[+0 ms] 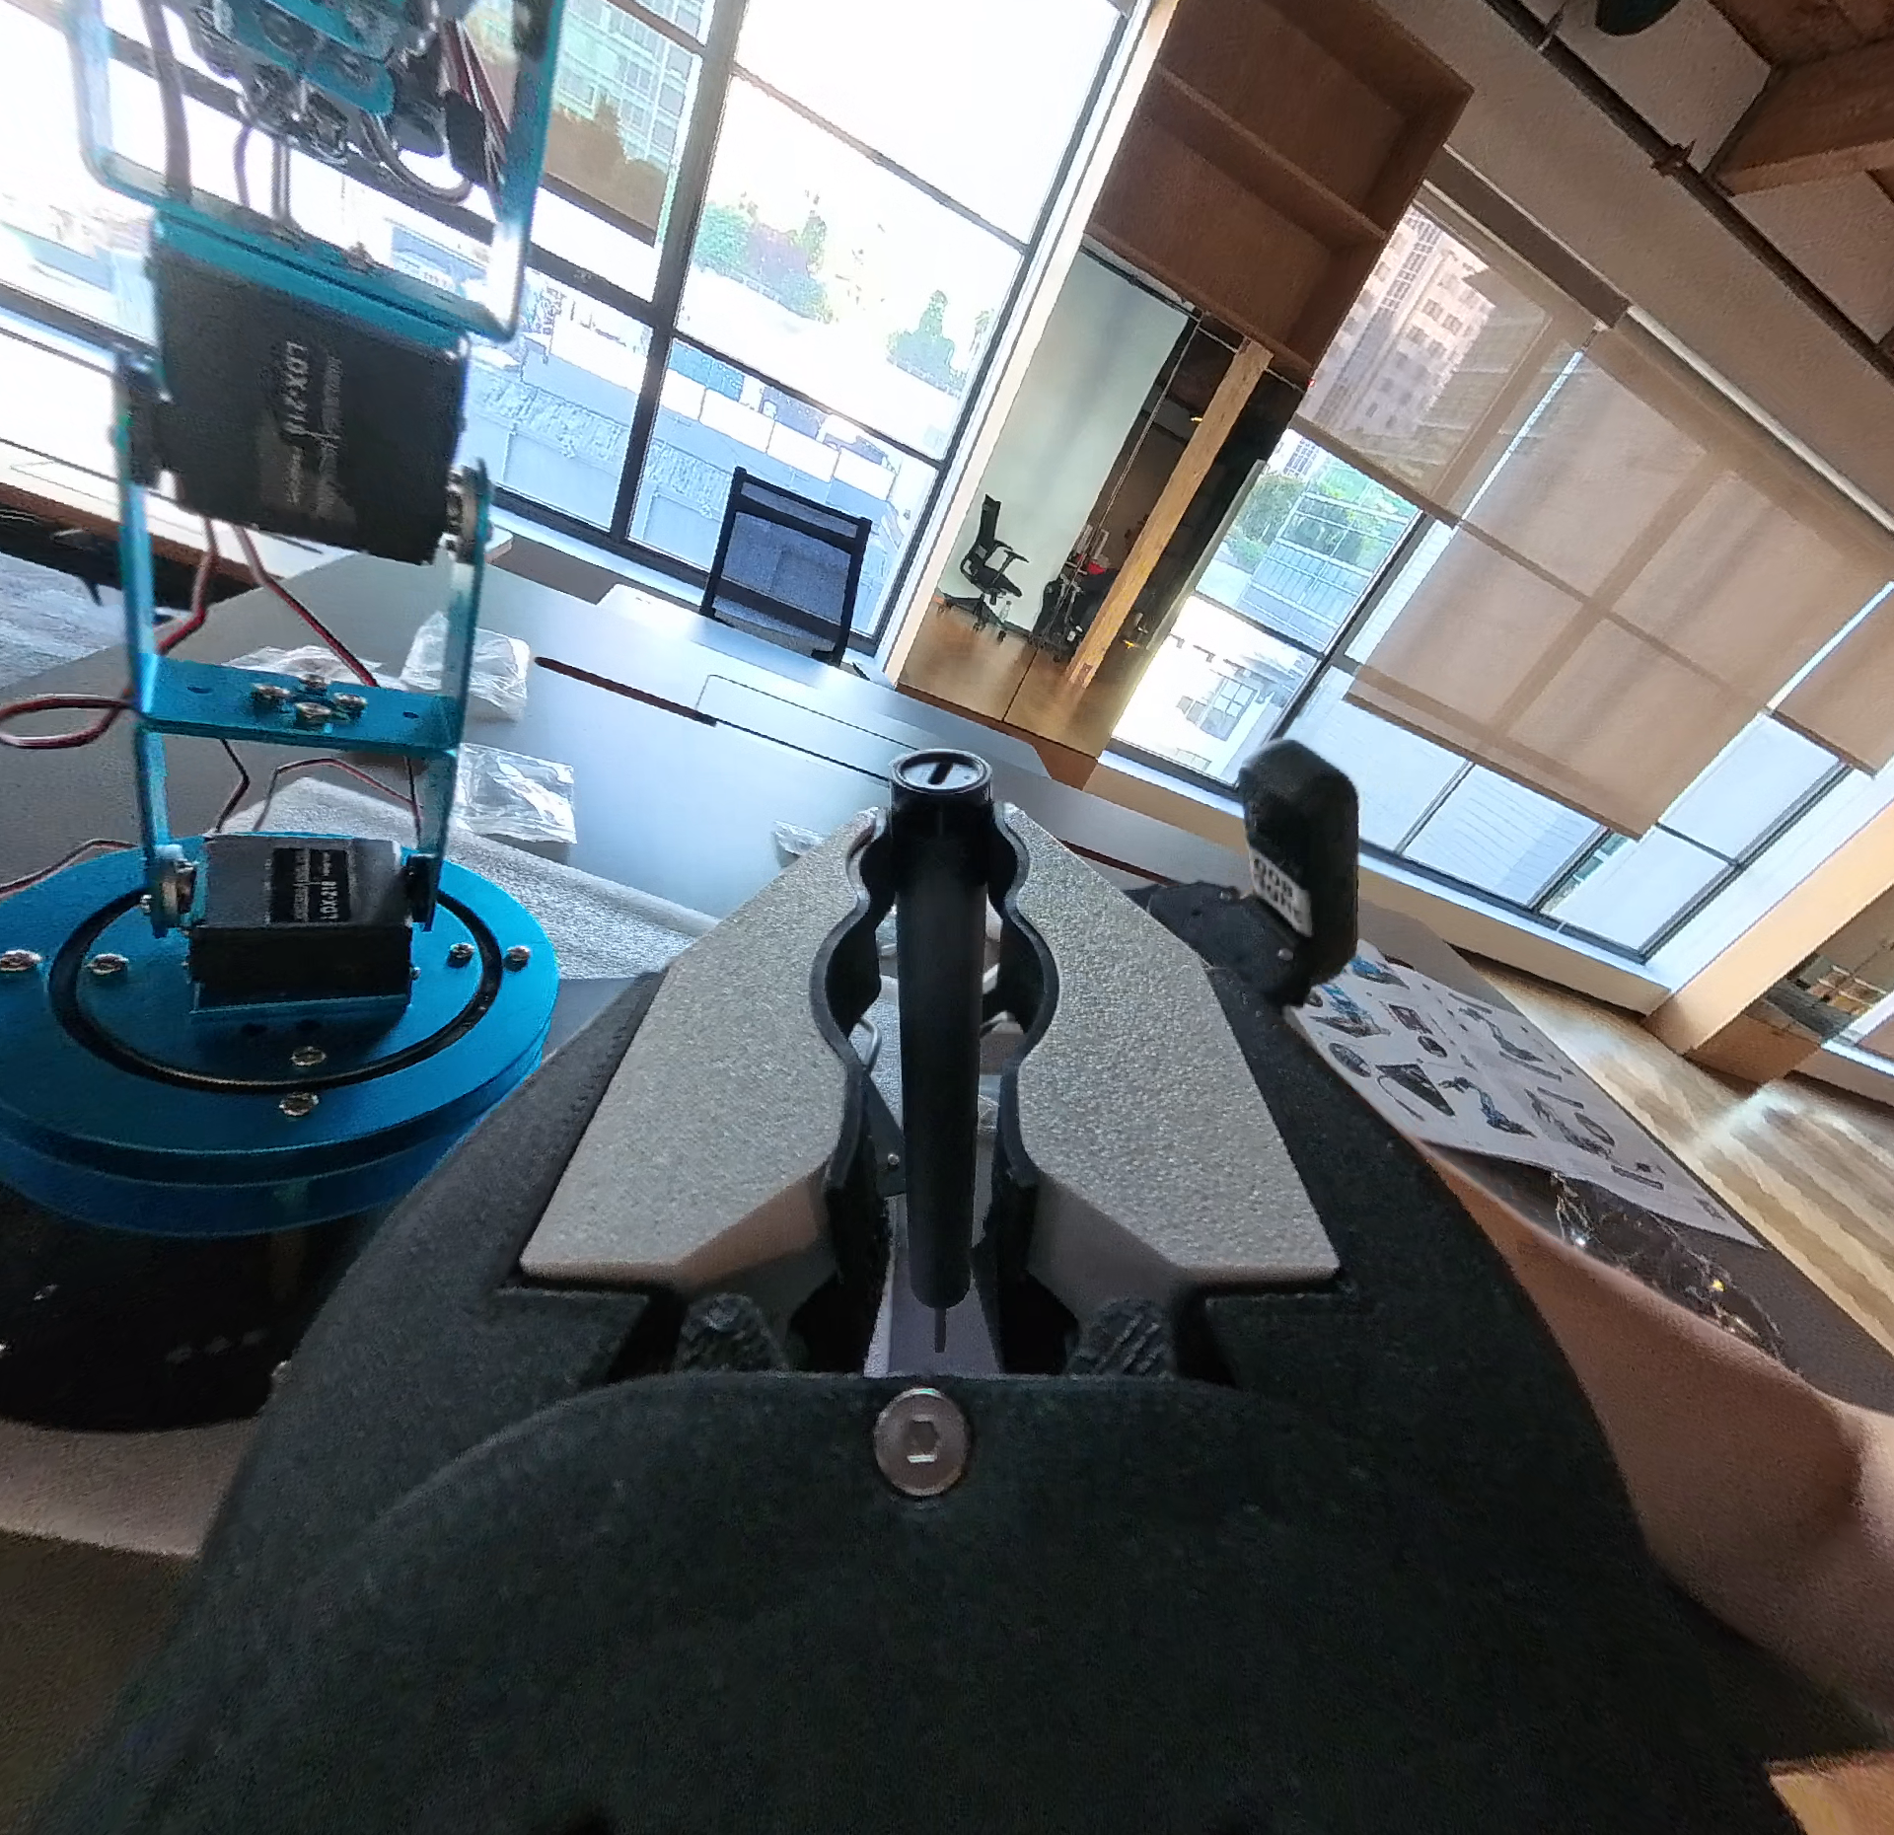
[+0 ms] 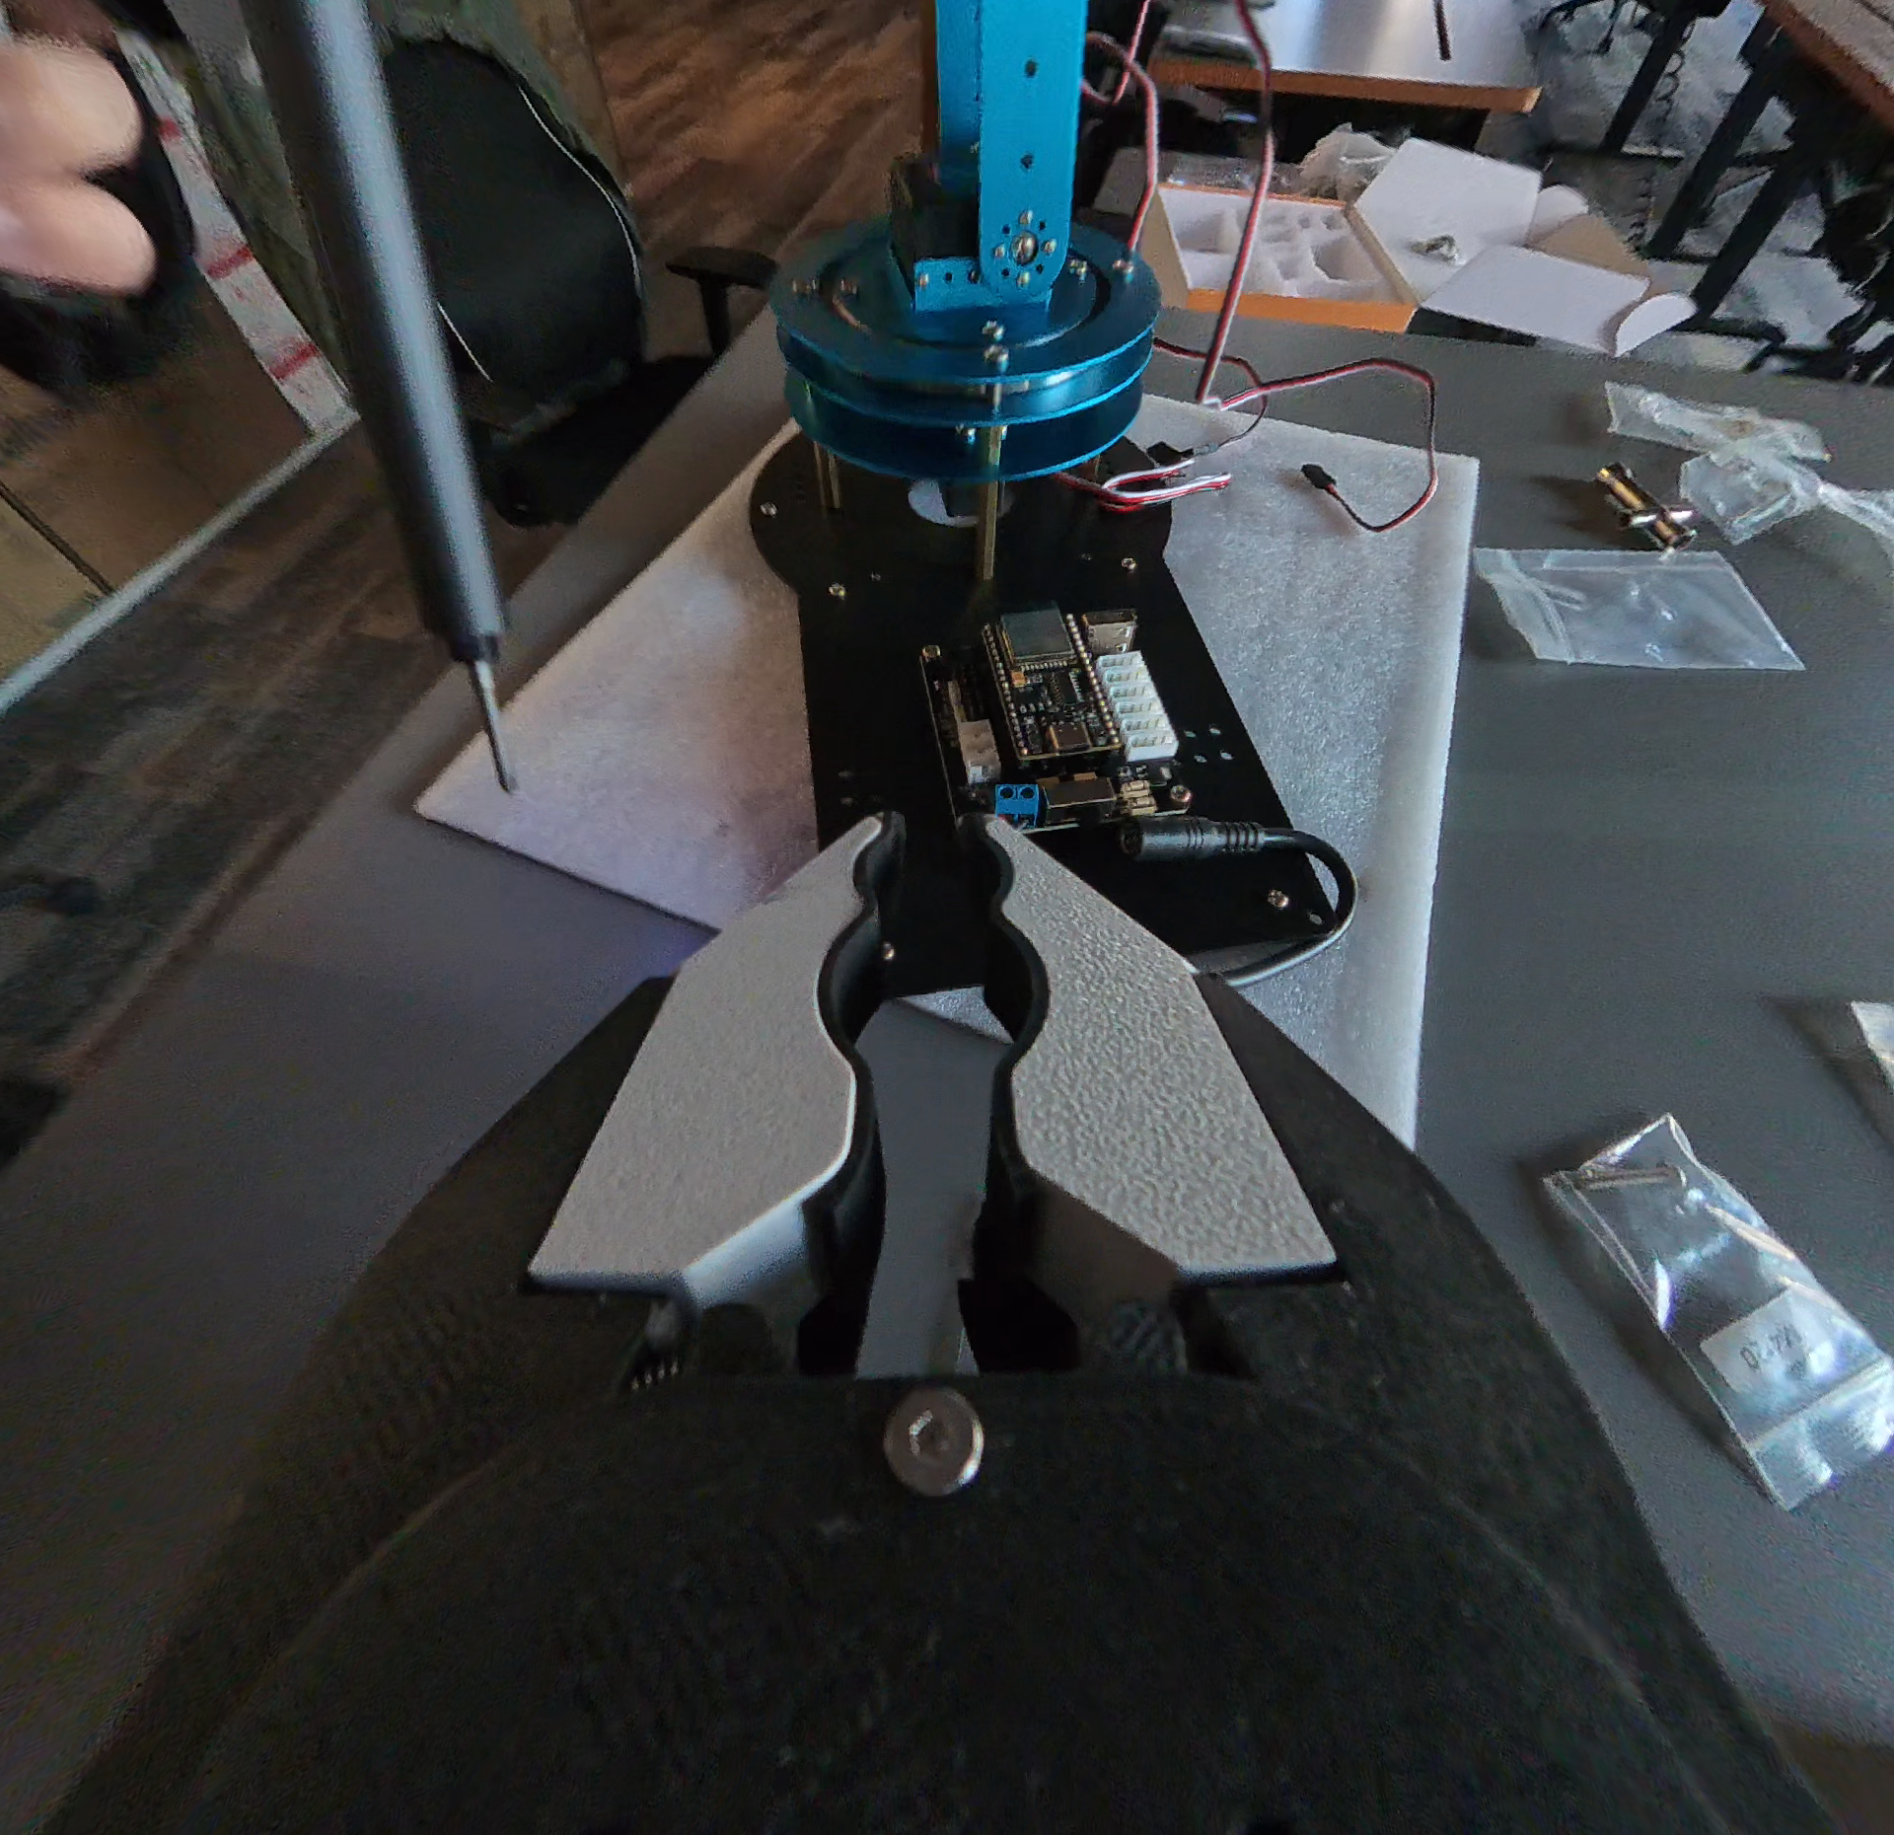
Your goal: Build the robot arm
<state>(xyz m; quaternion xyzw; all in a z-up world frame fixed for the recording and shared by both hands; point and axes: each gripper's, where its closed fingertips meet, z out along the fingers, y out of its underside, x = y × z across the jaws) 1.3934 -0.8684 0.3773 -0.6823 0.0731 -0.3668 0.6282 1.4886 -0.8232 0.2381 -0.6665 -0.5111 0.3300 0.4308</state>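
My left gripper (image 1: 941,822) is shut on a black pen-shaped screwdriver (image 1: 935,1017), which stands upright between the fingers with its cap up. The screwdriver also shows in the right wrist view (image 2: 379,351), its bit over the left corner of a white foam sheet (image 2: 635,761). My right gripper (image 2: 931,835) has its jaws nearly together with nothing seen between them. It hovers over the near end of a black baseplate (image 2: 881,679), just short of a circuit board (image 2: 1056,720). A blue robot arm kit (image 2: 963,351) stands on the plate and is close on the left in the left wrist view (image 1: 266,1017).
A black power plug (image 2: 1189,843) sits at the board's near edge, and red and white servo wires (image 2: 1322,402) trail behind. Plastic parts bags (image 2: 1640,607) (image 2: 1742,1304) lie to the right on the grey table (image 2: 1640,915). An open cardboard box (image 2: 1291,248) is behind. A printed sheet (image 1: 1455,1068) lies at the right. My right fingertips sit around 20 cm from my left ones.
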